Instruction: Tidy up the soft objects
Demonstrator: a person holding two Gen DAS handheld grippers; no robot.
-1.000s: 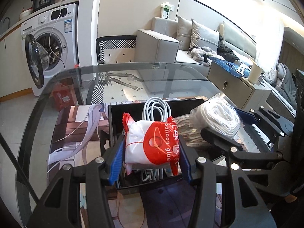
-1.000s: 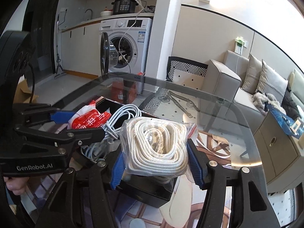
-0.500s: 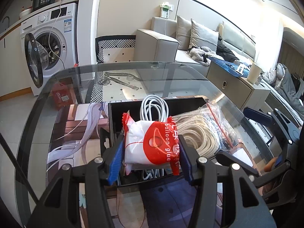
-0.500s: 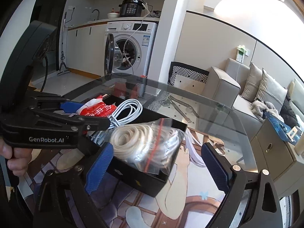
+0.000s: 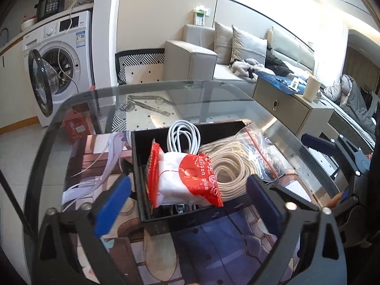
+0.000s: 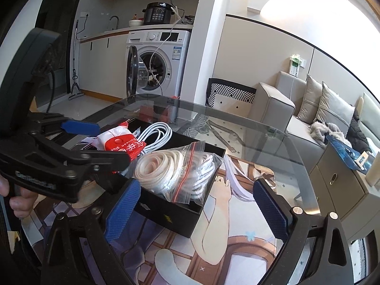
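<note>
**Soft packs settled in the box, both grippers released**

Glass desk (image 5: 213, 95) carries a black open box (image 5: 142, 178) holding a red-and-white plastic balloon-glue packet (image 5: 182, 180), light and crinkly; pinch its middle. Left gripper (image 5: 187, 201) and right gripper (image 6: 194, 201) fingers stand spread, empty

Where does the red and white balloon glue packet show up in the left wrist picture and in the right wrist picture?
Left wrist view: the balloon glue packet sits centre frame, in the black box, left of the bagged cream rope.
Right wrist view: the packet is left of centre, partly behind the left gripper, at the box's far end.
Shared landmark: the white coiled cable just behind the packet.
</note>
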